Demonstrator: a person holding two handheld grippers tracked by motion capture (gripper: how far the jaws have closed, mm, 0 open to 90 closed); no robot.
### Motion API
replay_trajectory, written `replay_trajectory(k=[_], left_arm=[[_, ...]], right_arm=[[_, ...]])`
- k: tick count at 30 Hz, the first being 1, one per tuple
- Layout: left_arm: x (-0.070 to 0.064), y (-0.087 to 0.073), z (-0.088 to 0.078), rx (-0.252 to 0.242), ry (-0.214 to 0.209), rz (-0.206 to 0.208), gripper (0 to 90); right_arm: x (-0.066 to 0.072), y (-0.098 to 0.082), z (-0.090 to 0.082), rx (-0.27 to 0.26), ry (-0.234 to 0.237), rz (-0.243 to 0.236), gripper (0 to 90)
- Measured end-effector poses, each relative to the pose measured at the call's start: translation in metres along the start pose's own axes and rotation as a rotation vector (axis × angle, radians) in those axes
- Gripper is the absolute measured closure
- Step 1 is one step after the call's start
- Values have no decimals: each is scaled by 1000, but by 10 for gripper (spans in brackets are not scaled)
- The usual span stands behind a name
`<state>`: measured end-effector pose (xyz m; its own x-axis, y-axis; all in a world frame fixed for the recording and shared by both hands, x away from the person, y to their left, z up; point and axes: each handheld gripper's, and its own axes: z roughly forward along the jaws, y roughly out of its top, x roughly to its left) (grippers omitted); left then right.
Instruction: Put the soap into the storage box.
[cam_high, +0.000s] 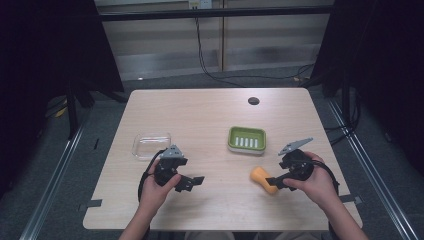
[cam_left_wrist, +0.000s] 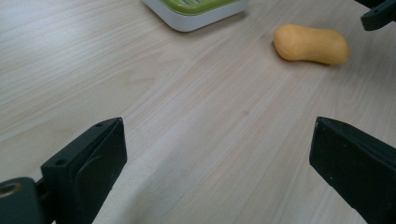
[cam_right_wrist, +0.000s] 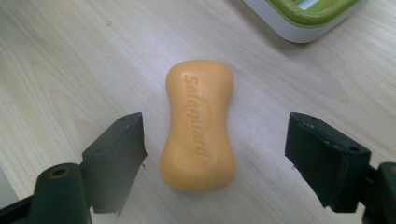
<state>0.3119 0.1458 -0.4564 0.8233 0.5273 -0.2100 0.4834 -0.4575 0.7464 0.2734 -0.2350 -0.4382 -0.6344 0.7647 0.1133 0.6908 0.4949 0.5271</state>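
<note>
An orange bar of soap (cam_high: 263, 179) lies flat on the wooden table (cam_high: 210, 115), right of centre near the front. In the right gripper view the soap (cam_right_wrist: 199, 123) sits between the two wide-apart jaws of my right gripper (cam_right_wrist: 215, 158), untouched, with "Safeguard" stamped on top. From above, my right gripper (cam_high: 276, 182) stands open right beside the soap. My left gripper (cam_high: 192, 183) is open at front left, with bare table between its jaws. The left gripper view has the soap (cam_left_wrist: 311, 44) far off at upper right. A green and white soap dish (cam_high: 246, 140) stands behind the soap.
A clear plastic lid or tray (cam_high: 151, 145) lies at the left, just behind my left hand. A round dark cable hole (cam_high: 253, 100) sits near the table's far edge. Black curtains and metal rails flank the table.
</note>
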Motion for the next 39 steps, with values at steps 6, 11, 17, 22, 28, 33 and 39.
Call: replay_trajectory(k=[6,11,17,22,28,33,39], left_arm=[[0,0,-1,-2,6,2,41],[2,0,-2,-9,7,-4,41],[3,-1,-4,-18,10,-12,40],[3,0,-3,-13,12,-3,40],[3,0,-3,-9,11,1,40],[5,0,-4,-6,18,6,40],[4,1,-3,-6,14,7,40]], right_arm=[[5,8,9,48,0,-20,198],[7,14,16,106,-9,-19,198],[7,17,25,150,-17,-6,204],[6,19,32,180,-19,11,221],[7,21,40,214,-24,35,263],[7,24,43,242,-28,15,284],[9,25,48,276,-20,8,333]])
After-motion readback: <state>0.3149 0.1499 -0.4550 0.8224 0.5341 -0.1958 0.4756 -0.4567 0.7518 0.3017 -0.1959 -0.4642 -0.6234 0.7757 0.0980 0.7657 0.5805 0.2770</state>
